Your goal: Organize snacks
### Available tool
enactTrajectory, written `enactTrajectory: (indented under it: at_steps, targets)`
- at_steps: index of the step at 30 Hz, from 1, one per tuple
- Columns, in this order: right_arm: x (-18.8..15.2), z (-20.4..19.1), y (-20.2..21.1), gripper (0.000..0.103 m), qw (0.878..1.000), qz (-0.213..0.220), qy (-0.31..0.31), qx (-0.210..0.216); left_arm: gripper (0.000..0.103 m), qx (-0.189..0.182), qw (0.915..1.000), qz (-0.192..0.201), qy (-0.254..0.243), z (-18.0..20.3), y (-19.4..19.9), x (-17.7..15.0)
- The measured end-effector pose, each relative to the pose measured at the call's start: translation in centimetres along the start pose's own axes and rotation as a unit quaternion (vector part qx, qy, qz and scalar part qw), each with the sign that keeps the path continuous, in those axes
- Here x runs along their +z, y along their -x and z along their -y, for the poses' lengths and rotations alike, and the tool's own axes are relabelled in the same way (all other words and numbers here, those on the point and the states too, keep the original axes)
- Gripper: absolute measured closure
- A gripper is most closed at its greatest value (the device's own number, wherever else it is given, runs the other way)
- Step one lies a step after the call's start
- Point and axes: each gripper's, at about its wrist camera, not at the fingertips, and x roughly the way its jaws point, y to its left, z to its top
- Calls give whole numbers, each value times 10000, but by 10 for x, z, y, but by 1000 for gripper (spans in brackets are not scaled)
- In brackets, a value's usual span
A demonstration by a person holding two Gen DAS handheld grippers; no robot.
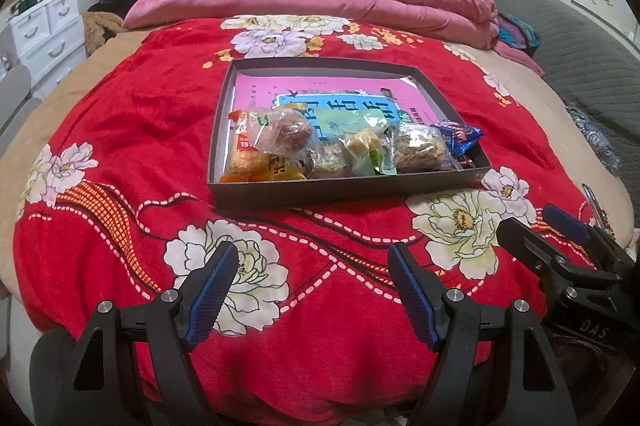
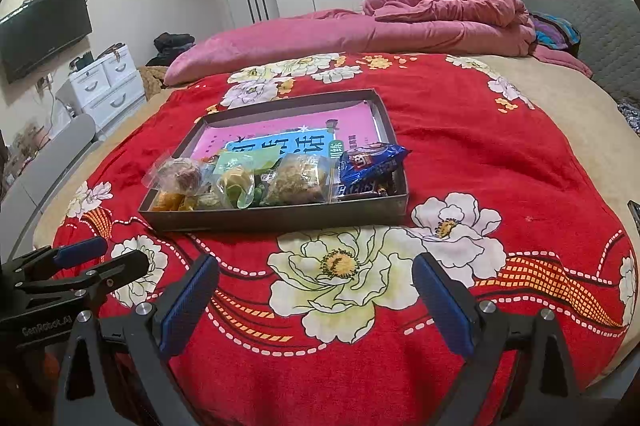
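Left wrist view has the left tool (image 1: 312, 278) spread wide over the red blanket (image 1: 120, 129), right tool (image 2: 316, 290) likewise gaping and empty, while the snacks (image 1: 344, 145) sit bunched along the near edge of the box (image 1: 344, 191) on the bed.

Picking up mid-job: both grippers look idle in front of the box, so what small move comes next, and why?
Probably ease the right gripper forward toward the blue packet at the box's right end. Both grippers stand open and empty over the red blanket, short of the box, and that packet sticks up over the rim.
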Motion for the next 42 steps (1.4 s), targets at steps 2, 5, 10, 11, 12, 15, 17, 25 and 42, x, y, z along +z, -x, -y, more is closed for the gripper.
enactTrajectory:
  at_steps: [2, 5, 10, 11, 12, 15, 17, 25, 42]
  targets:
    - [0, -1, 0, 5, 10000, -1, 10, -10, 25, -6, 10000, -1, 9, -1, 0, 0]
    - [0, -1, 0, 5, 10000, 1, 12, -17, 25, -8, 10000, 20, 5, -1, 1, 0]
    - [0, -1, 0, 5, 10000, 0, 21, -28, 25, -34, 10000, 11, 5, 0, 1, 0]
    - [0, -1, 0, 5, 10000, 3, 20, -24, 25, -37, 10000, 7, 10, 0, 1, 0]
    - [0, -1, 0, 5, 10000, 5, 20, -23, 25, -42, 10000, 3, 18, 0, 1, 0]
    - [0, -1, 1, 5, 10000, 14, 26, -24, 25, -33, 10000, 11, 17, 0, 1, 0]
    - [0, -1, 1, 5, 10000, 11, 33, -31, 25, -32, 10000, 25, 13, 1, 1, 0]
    - [0, -1, 1, 5, 10000, 13, 28, -34, 25, -57, 10000, -15, 41, 0, -1, -1]
    - [2, 2, 1, 5, 10000, 42, 10, -88, 25, -290, 9995, -81, 1, 4, -2, -1]
